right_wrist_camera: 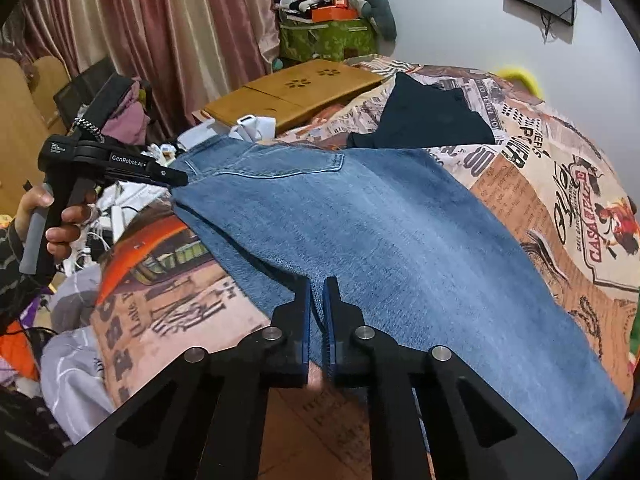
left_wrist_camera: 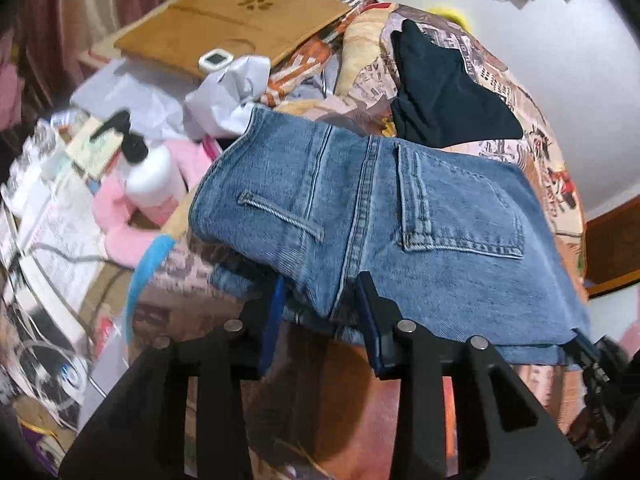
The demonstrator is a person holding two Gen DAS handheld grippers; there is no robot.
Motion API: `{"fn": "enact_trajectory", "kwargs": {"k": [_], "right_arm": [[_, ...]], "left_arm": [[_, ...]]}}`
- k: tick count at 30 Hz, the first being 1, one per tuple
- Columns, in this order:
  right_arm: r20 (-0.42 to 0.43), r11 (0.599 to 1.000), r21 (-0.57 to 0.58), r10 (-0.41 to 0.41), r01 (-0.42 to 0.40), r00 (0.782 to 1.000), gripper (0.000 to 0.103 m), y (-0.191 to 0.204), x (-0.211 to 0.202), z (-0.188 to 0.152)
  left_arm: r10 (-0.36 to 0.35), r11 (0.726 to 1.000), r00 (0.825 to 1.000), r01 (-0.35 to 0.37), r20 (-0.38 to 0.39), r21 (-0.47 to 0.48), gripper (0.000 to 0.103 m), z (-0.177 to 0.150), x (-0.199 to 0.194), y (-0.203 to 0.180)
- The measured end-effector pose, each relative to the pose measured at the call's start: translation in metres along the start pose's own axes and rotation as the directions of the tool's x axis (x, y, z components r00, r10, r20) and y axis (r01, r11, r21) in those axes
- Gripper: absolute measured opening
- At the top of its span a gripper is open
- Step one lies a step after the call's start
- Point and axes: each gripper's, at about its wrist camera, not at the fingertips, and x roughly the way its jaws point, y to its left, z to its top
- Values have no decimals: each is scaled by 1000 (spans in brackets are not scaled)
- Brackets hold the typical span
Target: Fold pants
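Jeans edge btwn right tool pads

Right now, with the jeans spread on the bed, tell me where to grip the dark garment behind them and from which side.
Take the dark garment by its raised pointed corner near the wooden lap desk, coming from the jeans side. That corner stands up off the printed bedspread, so a claw can likely pinch it without scooping; the rest lies flat.
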Motion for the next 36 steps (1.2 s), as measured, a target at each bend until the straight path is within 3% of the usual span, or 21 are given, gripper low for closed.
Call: {"fn": "enact_trajectory", "kwargs": {"k": [2,3,8,10,12,14,16,21,24,26,28,29,30,33,35,36], "right_arm": [[1,1000,-7,8,-8,1000,4,3,-2,-1],[-1,1000,-16,9,-9,1000,3,5,-2,-2],[1,998,-55,25,-25,1000,1,14,-3,-4],[2,998,-55,22,-22,1000,1,15,-2,-5],[5,999,-48,20,-20,1000,1,13,-1,-4],[5,999,-29,24,-24,1000,1,10,-1,-2],[-2,999,-11,35,-35,999,1,7,-3,0],[4,993,62,100,-100,995,2,-6,-16,6],[31,989,123,84,-88,996,4,-19,-20,13],[32,983,170,69,-74,997,11,-30,-17,17],[19,971,232,51,-54,999,30,-44,-10,18],[6,963,266,32,-33,999,45,-52,-5,16],[-5,957,290,14,-12,1000,51,-58,-1,13],[-66,940,339,-2,24,998,51,-78,8,1],[-120,923,382,-3,49,993,52,-94,11,-17],[-112,915,400,-1,46,994,58,-102,6,-26]], "left_arm": [[-31,999,999,30,-31,-42,65,-2,0,4],[-58,997,997,56,-40,-54,70,-3,2,5],[-91,994,994,87,-59,-62,72,-2,12,-4],[-94,994,994,90,-63,-59,67,3,19,-8],[-57,997,997,54,-57,-57,53,7,24,-9],[3,1000,1000,-4,-29,-25,23,7,25,-11],[-2,1000,1000,2,26,5,17,6,14,-12],[40,990,983,-63,180,125,16,-4,-25,-27],[54,984,982,-82,181,155,16,-9,-26,-28],[60,984,989,-82,139,156,16,-11,-13,-24],[64,985,995,-76,80,157,18,-14,3,-20],[70,983,995,-80,68,163,21,-17,7,-20],[82,980,994,-94,72,176,24,-20,8,-21],[152,956,981,-176,117,236,37,-24,-4,-30],[191,933,970,-228,154,280,52,-27,-13,-35],[201,923,964,-245,172,298,55,-28,-18,-38]]}}
